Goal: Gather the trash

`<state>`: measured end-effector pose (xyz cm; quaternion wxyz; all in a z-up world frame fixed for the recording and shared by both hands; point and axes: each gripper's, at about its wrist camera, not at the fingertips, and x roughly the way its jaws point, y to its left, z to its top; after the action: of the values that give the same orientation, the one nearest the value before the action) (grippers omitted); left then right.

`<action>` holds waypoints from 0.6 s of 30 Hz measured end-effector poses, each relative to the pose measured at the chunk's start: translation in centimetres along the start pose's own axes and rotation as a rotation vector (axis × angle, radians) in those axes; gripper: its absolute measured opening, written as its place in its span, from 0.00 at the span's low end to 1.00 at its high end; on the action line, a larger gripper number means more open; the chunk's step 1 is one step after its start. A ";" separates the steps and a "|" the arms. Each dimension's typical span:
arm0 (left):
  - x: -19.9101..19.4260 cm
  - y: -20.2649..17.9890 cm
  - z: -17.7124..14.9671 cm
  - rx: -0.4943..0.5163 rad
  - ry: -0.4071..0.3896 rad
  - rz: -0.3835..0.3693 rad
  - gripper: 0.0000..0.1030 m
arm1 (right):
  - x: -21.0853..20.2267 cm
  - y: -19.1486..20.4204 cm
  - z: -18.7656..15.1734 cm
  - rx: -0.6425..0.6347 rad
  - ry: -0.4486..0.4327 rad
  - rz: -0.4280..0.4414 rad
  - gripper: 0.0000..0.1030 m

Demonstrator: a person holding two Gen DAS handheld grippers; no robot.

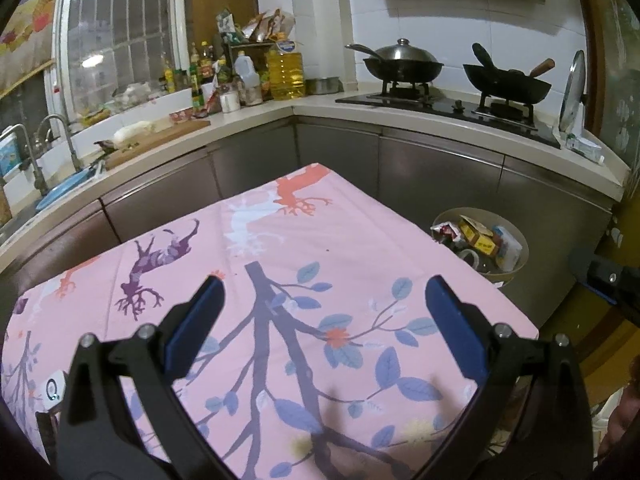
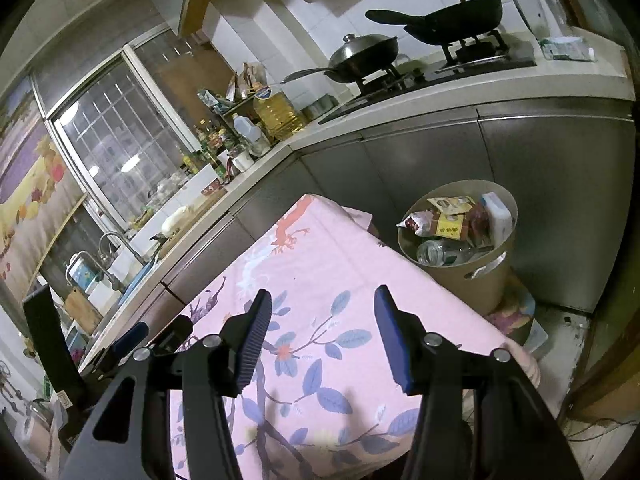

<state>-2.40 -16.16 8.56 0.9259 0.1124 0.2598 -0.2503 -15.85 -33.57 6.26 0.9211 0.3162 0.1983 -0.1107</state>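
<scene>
A beige round bin point(image 2: 468, 276) stands on the floor past the table's far right corner, holding wrappers, a yellow box and a clear plastic bottle point(image 2: 440, 250); it also shows in the left wrist view point(image 1: 516, 240). My left gripper point(image 1: 324, 292) is open and empty above the pink floral tablecloth point(image 1: 280, 248). My right gripper point(image 2: 322, 304) is open and empty above the same cloth point(image 2: 320, 256), short of the bin. The left gripper's blue pad shows at the left edge of the right wrist view point(image 2: 128, 336). No loose trash shows on the cloth.
Grey cabinets point(image 1: 420, 172) and an L-shaped counter surround the table. Two woks point(image 1: 404, 64) sit on the stove, oil bottles point(image 1: 284, 74) in the corner, a sink with taps point(image 1: 52, 152) at left. A small white device point(image 1: 52, 390) lies at the table's near left.
</scene>
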 end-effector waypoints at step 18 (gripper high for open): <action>-0.8 -2.4 -0.4 0.070 0.002 0.007 0.94 | -1.4 -2.6 -1.0 0.065 -0.009 -0.030 0.50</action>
<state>-4.42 -17.74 8.41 0.9221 0.1459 0.2511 -0.2557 -18.26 -34.83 4.75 0.9095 0.3425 0.1952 -0.1323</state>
